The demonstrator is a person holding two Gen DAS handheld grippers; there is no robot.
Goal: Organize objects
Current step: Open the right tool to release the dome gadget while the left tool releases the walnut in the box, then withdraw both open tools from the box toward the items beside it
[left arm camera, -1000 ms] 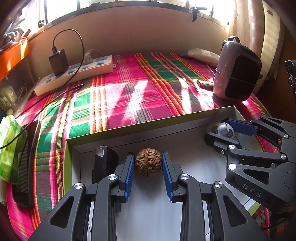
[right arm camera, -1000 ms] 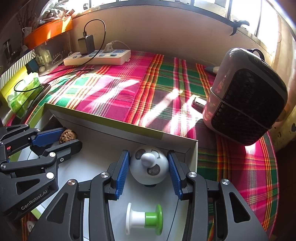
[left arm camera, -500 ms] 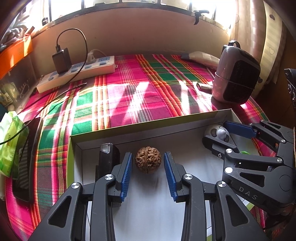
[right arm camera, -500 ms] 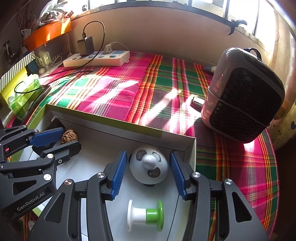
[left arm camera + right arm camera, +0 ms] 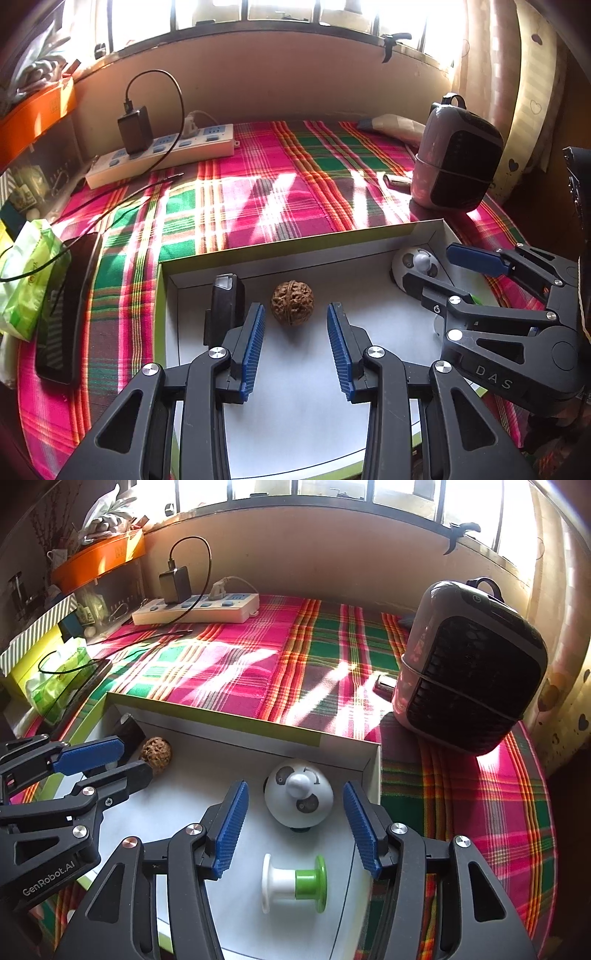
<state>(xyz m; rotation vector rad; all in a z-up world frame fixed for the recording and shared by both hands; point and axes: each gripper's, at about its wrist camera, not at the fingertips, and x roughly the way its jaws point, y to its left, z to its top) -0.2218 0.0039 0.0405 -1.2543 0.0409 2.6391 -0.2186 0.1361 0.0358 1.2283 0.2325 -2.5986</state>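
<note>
- Left wrist view: at the far left of the white box (image 5: 417, 230) I see a dark upright block (image 5: 224, 306) against the back wall, just left of my left gripper (image 5: 295, 317).
- My left fingers (image 5: 255, 332) stand wide with nothing gripped; the walnut (image 5: 292, 302) lies on the box floor just past their tips, touching neither pad.
- Further right, the panda-faced ball (image 5: 410, 264) sits in the far right corner of the box, partly hidden behind my right gripper (image 5: 439, 271).
- Right wrist view: the right fingers (image 5: 231, 823) are opening, and the panda-faced ball sits between their tips with a gap on each side, so nothing is held.
- Nearer to me, a white-and-green spool (image 5: 294, 882) lies on its side on the box floor.
- The box rests on a plaid-covered surface (image 5: 236, 672); a small heater (image 5: 472, 664) stands far right.
</note>
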